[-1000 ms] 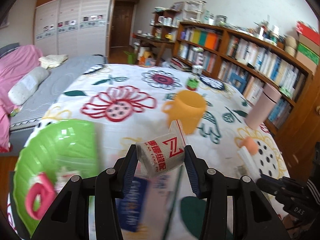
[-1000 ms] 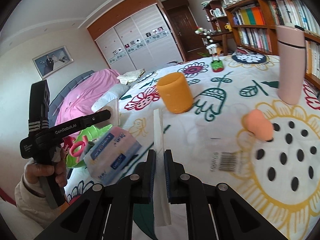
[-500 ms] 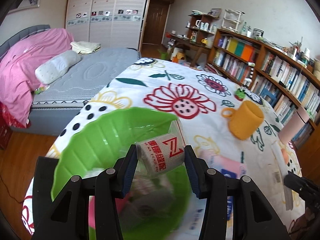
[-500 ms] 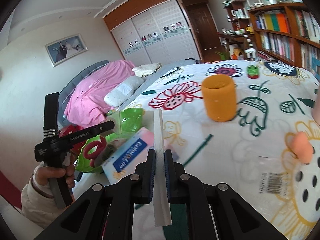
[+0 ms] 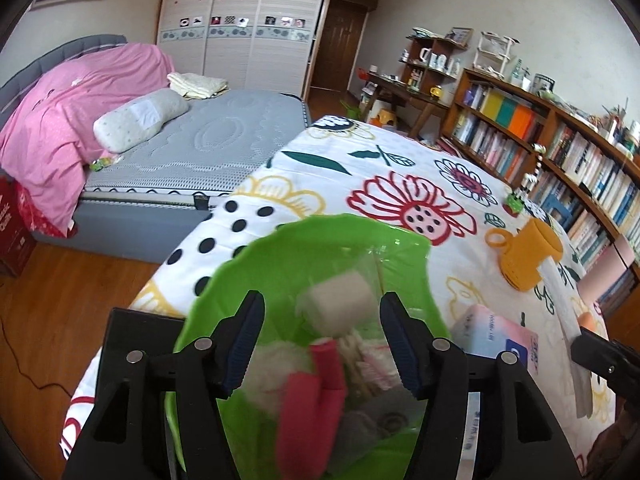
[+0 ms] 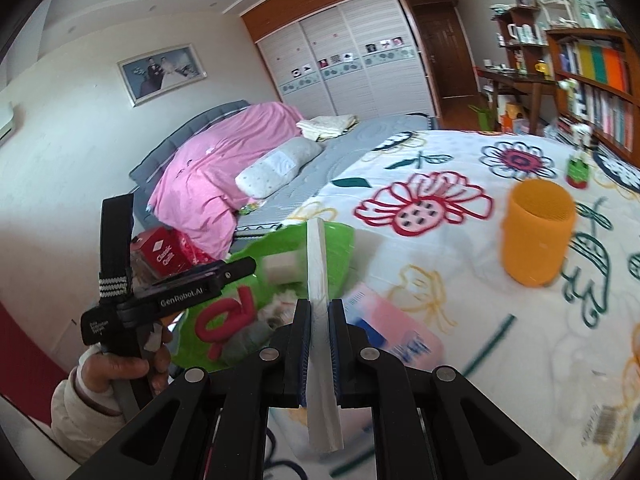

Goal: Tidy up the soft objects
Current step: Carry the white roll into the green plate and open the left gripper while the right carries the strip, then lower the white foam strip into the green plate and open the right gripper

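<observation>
basin (image 5: 256, 280): white roll (image 5: 340, 300), pink loop (image 5: 316, 392) | left jaws released | right jaws grasping white strip (image 6: 319, 280)

Ahead of your left gripper (image 5: 322, 338) you see a lime-green bowl (image 5: 280, 256) holding a white roll (image 5: 340, 300) and a red curler (image 5: 316, 396). Your right gripper (image 6: 319, 344) pinches a white pad (image 6: 318, 280). Right of it stand an orange cup (image 6: 536, 236) and a pink-and-blue pack (image 6: 396, 332) on a white flowered cloth (image 6: 420, 200).
</observation>
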Available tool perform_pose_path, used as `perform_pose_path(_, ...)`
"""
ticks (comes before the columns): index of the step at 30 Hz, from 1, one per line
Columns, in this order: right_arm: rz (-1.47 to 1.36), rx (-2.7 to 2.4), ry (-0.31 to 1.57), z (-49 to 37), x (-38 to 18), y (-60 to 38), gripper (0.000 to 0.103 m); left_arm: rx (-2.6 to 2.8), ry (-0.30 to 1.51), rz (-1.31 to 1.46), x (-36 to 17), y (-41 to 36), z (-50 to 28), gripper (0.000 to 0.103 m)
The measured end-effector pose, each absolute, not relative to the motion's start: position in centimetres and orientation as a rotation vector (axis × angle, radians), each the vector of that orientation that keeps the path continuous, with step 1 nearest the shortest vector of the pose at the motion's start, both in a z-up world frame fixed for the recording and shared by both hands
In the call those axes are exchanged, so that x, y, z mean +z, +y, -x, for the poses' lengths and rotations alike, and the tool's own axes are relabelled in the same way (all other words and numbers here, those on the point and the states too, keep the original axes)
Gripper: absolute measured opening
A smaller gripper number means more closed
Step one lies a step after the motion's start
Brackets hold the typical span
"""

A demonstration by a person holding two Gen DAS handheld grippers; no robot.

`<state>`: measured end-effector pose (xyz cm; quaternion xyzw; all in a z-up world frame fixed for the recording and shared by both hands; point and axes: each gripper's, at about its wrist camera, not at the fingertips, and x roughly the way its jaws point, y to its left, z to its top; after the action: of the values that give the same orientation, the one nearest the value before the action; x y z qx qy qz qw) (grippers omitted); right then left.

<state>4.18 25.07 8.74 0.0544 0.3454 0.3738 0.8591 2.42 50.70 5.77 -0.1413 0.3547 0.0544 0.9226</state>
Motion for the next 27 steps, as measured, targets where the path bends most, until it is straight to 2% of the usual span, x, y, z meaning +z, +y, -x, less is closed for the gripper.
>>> perform_pose_path(10,-0.119,0.860,0.774,-6.5,8.7,30.8,0.010,0.167,0.713,0.300,5.6,53.3,-1.3,0.062)
perform_pose_path(13,-0.109,0.887,0.795,-6.9,8.6,32.5,0.010,0.178,0.712,0.314,5.5,54.0,-1.3,0.067)
perform_pose_path(21,-0.057,0.953,0.815,-7.2,8.4,36.3,0.010,0.222,0.693,0.339,5.9,55.7,-0.7,0.069)
perform_pose_path(23,-0.054,0.946,0.829,-7.4,8.0,36.8,0.011,0.233,0.688,0.349,5.9,56.1,-0.6,0.074)
perform_pose_path(24,-0.057,0.945,0.839,-7.5,7.8,36.9,0.011,0.240,0.685,0.354,5.9,56.2,-0.5,0.075)
perform_pose_path(27,-0.078,0.933,0.874,-8.0,7.2,36.8,0.023,0.245,0.684,0.365,5.9,56.5,-0.4,0.076)
